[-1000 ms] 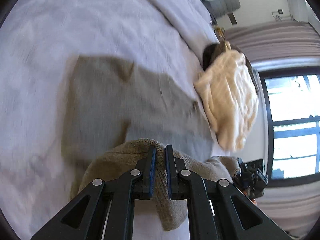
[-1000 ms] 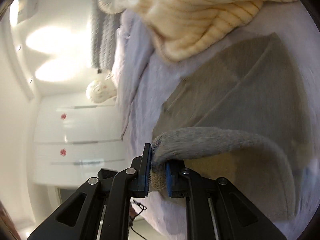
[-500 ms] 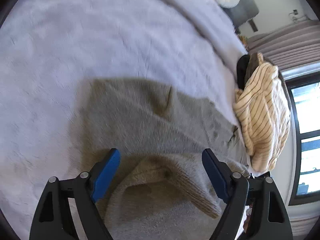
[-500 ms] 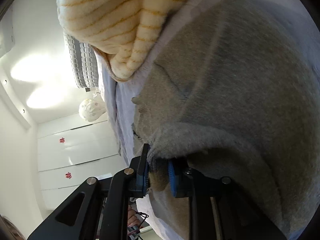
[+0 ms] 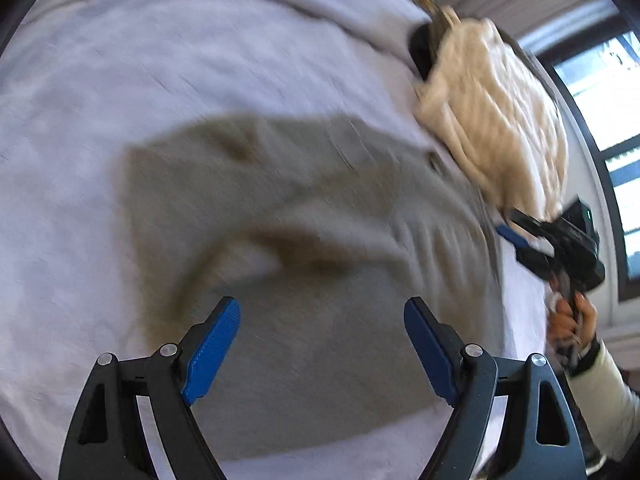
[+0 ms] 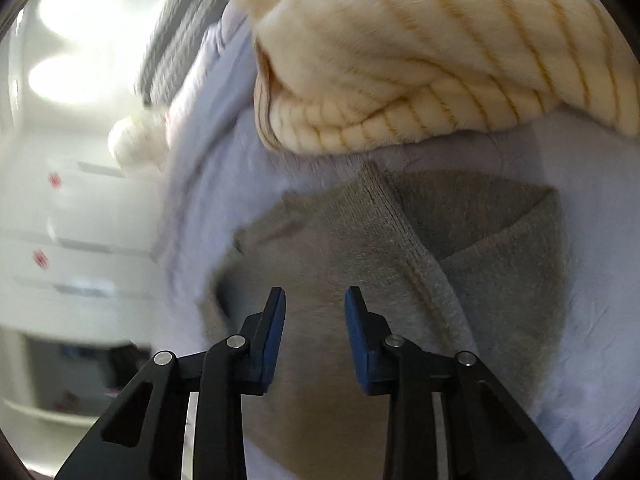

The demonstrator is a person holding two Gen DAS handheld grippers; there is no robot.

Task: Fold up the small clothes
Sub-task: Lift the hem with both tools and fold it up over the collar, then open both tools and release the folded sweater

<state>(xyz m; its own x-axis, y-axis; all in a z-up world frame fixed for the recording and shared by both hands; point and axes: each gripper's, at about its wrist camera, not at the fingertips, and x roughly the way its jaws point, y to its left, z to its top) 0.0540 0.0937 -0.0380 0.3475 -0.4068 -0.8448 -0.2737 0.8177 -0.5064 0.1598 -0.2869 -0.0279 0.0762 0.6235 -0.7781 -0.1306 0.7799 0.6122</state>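
Note:
A grey-brown knitted garment (image 5: 304, 248) lies folded over on the pale lilac bedsheet (image 5: 80, 152). My left gripper (image 5: 320, 308) stands wide open just above its near part, with nothing pinched between the blue pads. In the right wrist view the same garment (image 6: 360, 272) shows its ribbed hem running across the fold. My right gripper (image 6: 316, 296) hangs over it with its jaws opening and no cloth between them. The right gripper (image 5: 532, 240) also shows at the garment's right edge in the left wrist view, held by a hand.
A cream striped sweater (image 5: 500, 140) lies bunched beside the garment, close to it (image 6: 420, 60). A window (image 5: 608, 92) is at the right. White cupboards (image 6: 72, 240) and a pillow (image 6: 136, 144) lie beyond the bed.
Both grippers let go of the garment's raised edge, the left first. The fold has dropped flat onto the lower layer, and both grippers have drawn back over it.

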